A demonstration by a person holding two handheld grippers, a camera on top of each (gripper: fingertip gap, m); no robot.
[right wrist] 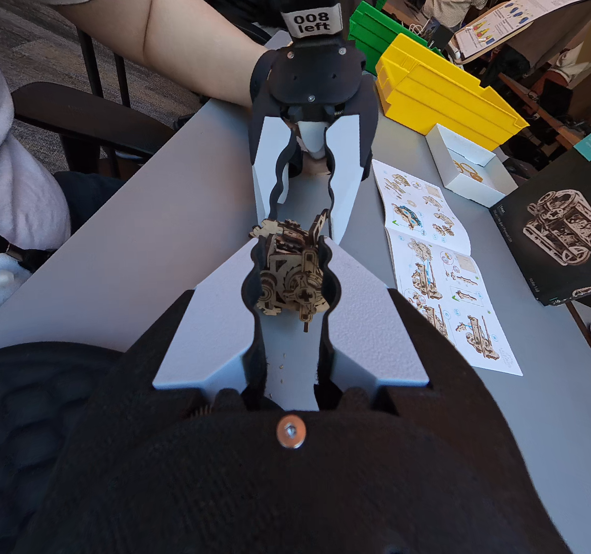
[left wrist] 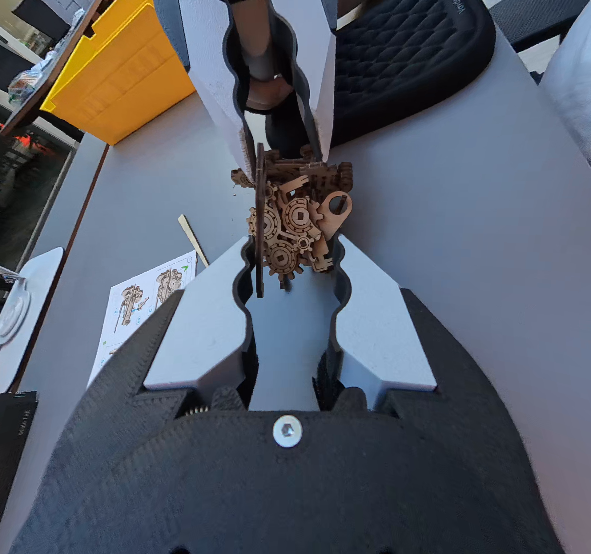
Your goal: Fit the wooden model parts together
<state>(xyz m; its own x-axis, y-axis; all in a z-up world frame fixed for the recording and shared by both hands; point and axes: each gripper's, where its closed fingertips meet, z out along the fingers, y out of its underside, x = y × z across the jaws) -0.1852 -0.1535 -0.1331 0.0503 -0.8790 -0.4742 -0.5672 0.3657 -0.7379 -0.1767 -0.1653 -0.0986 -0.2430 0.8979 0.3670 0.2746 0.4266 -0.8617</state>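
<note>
Wooden model (left wrist: pixel 295 216): pale laser-cut gear assembly, raised above your counter (left wrist: pixel 447 251) between your two tools; toothed wheels face your left wrist camera.
Dark plate (left wrist: pixel 260 219): a thin dark wooden panel stands on edge against the left side of the gears in the left wrist view.
Your right tool (right wrist: pixel 289 278): closed on the model; in the right wrist view both dark pads press against its sides, and in the left wrist view its tips come down onto the top of the model.
Your left tool (left wrist: pixel 292 270): fingers set apart, with the lower gears and the dark plate lying in the gap; you cannot tell from either view whether the pads actually press the wood.
Crumbs (right wrist: pixel 281 366): small wood specks lie on the counter under the right tool.
Stick (left wrist: pixel 193 240): a thin pale wooden strip lies on the counter just beside the instruction sheet.
Instruction sheet (right wrist: pixel 441 267): open illustrated booklet, flat on the counter near the model.
White box (right wrist: pixel 470 168): open and shallow, beyond the booklet, with a small wooden piece inside.
Black box (right wrist: pixel 553 244): the printed kit carton, beside the white box.
Yellow bins (right wrist: pixel 441 91): stacked at the far edge of the counter.
Black cushion (left wrist: pixel 409 53): quilted pad on the counter, behind the right tool.
</note>
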